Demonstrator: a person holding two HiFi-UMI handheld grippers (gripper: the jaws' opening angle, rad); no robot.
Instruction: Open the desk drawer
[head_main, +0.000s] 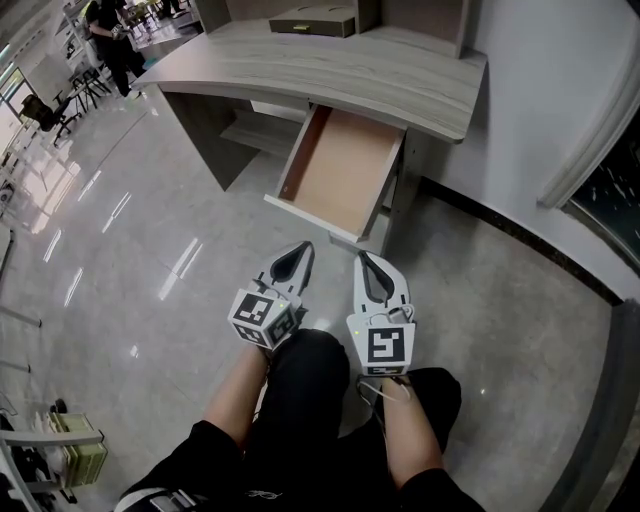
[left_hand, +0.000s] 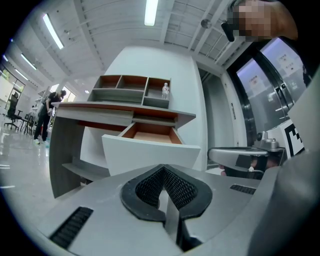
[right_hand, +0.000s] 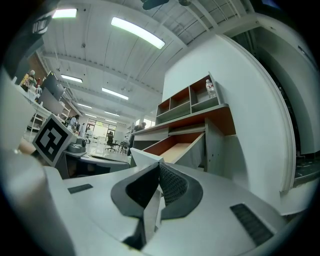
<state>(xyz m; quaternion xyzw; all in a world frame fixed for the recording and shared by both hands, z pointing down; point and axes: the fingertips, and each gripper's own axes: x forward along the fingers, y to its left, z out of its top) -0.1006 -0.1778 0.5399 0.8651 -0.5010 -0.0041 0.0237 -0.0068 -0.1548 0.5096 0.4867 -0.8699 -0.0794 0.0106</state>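
The desk drawer (head_main: 338, 170) stands pulled out from under the grey wooden desk top (head_main: 330, 70), its brown inside bare. Its white front (left_hand: 150, 152) faces me in the left gripper view, and it shows again as the drawer (right_hand: 172, 150) in the right gripper view. My left gripper (head_main: 300, 255) hangs just short of the drawer front, jaws shut with nothing between them. My right gripper (head_main: 365, 262) is beside it, also shut and empty. Neither one touches the drawer.
A hutch with cubbies (left_hand: 132, 90) sits on the desk, with a small bottle (left_hand: 165, 91) in one. The white wall (head_main: 545, 80) is to the right and a low shelf (head_main: 262, 135) lies under the desk. A person (head_main: 112, 40) stands far off at the left.
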